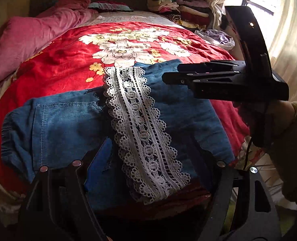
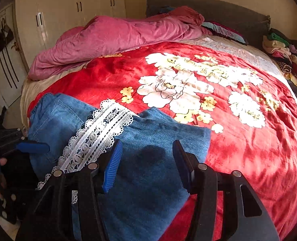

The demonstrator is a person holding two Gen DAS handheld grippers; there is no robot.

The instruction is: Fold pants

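Pants: blue denim pants with white lace strip are lying partly folded on the red floral blanket.
Left gripper: fingers are hanging wide apart, gripping nothing.
Right gripper: fingers are standing half-open, empty.
Risk: lace could be snagging on a finger, dragging the fold askew.

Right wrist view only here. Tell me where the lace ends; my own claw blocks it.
Observer: The lace runs on to the near edge of the pants and ends there.
Operator: Now give me the left claw's jaws. I see only one pad.
Observer: The left claw is open, with one jaw on each side of the lace, gripping nothing.
Operator: Report my claw from the side.
Observer: The right claw appears to hover above the pants without touching them.
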